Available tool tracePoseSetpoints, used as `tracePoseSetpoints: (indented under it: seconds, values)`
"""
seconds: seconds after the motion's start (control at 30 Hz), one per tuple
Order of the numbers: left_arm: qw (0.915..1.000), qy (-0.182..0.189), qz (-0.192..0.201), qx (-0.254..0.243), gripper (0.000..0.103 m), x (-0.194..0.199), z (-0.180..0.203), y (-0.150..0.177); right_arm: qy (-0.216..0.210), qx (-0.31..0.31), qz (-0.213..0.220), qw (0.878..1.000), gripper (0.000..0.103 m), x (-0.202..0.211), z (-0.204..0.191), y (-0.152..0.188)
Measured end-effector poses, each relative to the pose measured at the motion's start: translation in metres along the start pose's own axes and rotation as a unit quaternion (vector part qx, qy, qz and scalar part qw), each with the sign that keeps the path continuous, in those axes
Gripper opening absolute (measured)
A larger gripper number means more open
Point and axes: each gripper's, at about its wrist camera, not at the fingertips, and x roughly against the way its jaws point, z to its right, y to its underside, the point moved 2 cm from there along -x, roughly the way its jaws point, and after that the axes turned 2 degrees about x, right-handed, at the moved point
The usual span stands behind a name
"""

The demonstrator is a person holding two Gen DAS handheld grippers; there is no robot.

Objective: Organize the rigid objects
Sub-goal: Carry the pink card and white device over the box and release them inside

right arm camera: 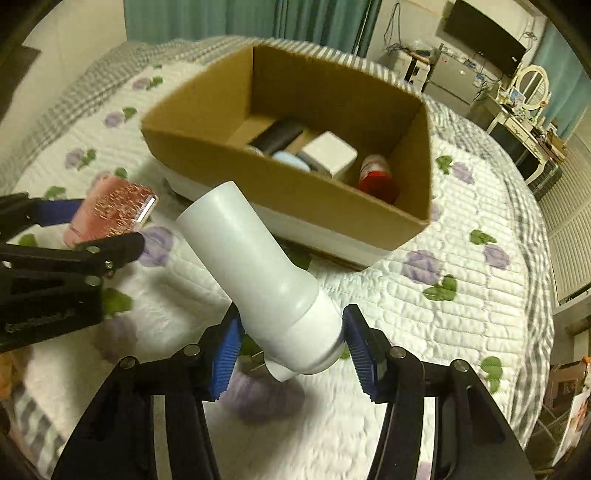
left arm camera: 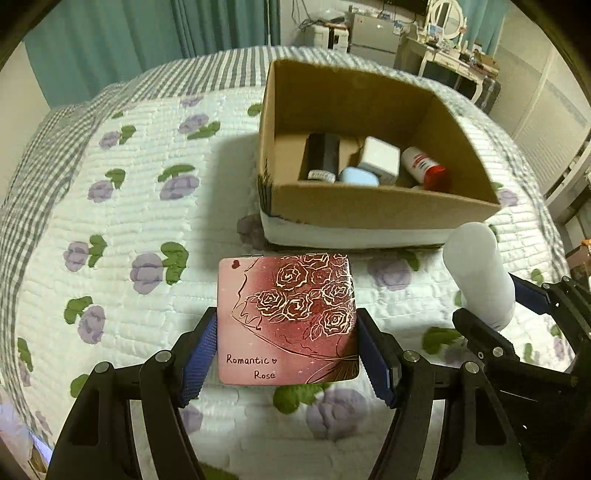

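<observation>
My left gripper [left arm camera: 286,325] is shut on a flat pink "Romantic Rose" case [left arm camera: 288,317], held above the quilt short of the cardboard box [left arm camera: 369,210]. My right gripper [right arm camera: 291,339] is shut on a white bottle [right arm camera: 255,273], held tilted, its base toward the box [right arm camera: 295,195]. The bottle [left arm camera: 480,277] and right gripper also show at the right of the left wrist view. The pink case [right arm camera: 110,210] and left gripper show at the left of the right wrist view. The box holds a dark cylinder [left arm camera: 323,155], a white cube [left arm camera: 380,158], a pale blue item [left arm camera: 358,175] and a red-capped bottle [left arm camera: 424,168].
The box sits on a white quilt with purple flowers [left arm camera: 147,221] and a grey checked border. Teal curtains [left arm camera: 129,33] hang behind. A dressing table with mirror [right arm camera: 528,96] and a TV [right arm camera: 480,33] stand at the far right.
</observation>
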Motion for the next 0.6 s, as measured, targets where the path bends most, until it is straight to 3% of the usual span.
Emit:
tracePoseSetpoints:
  seconds: [0.33,0.6]
  values:
    - [0.9978,0.016,0.064,-0.007,0.072,0.066,0.005,-0.011,0.022,-0.011,0.074,0.997,0.054,0.084,0.006,-0.020]
    - [0.9920,0.028,0.122,-0.019,0.072,0.104,0.008,-0.042,0.046,-0.013,0.117,0.992,0.054,0.129,0.014,-0.052]
